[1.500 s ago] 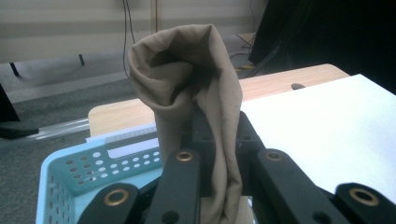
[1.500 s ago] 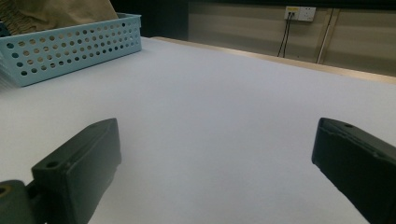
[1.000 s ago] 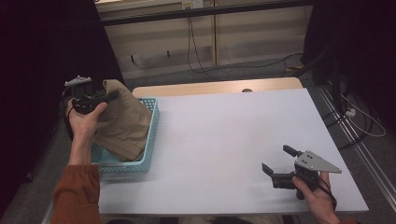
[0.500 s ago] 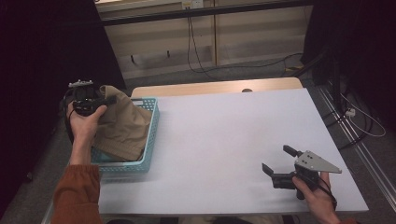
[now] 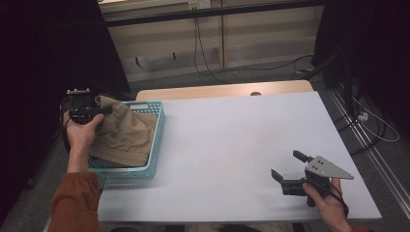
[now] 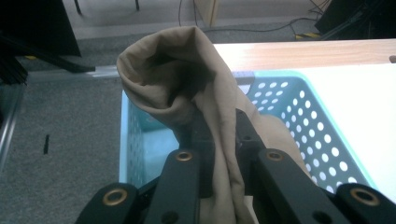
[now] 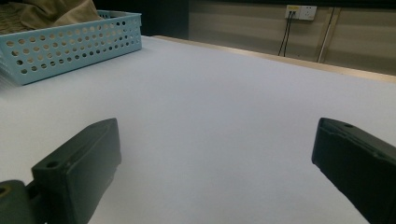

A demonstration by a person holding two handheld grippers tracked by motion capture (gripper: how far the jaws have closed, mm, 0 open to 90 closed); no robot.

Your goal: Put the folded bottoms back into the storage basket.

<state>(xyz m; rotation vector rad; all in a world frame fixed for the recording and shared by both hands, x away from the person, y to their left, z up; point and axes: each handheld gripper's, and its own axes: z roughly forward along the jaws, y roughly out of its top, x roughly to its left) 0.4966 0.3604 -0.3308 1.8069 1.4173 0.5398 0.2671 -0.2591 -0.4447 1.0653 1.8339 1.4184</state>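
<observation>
Clamping its jaws on the tan cloth (image 6: 205, 88) above the blue basket (image 5: 155, 140), the left gripper (image 5: 99, 112) has dipped lower, while the right gripper (image 5: 285, 166) rests unmoved on the desk (image 5: 232, 140), jaws apart.

Two hands, two grippers: one pinching, one wide open

The left hand (image 5: 81, 135) is raised at the left side, and its orange sleeve (image 5: 75, 203) comes up from the bottom edge. It holds the left gripper (image 5: 99, 112), which points to the right. In the left gripper view, the two black jaws are squeezed tight, with a fold of tan cloth (image 6: 205, 102) pinched between them. The right hand (image 5: 326, 200) sits low at the bottom right. It holds the right gripper (image 5: 286, 166), which points to the left and stays flat and low. Its two jaws stand far apart, with nothing between them.
</observation>
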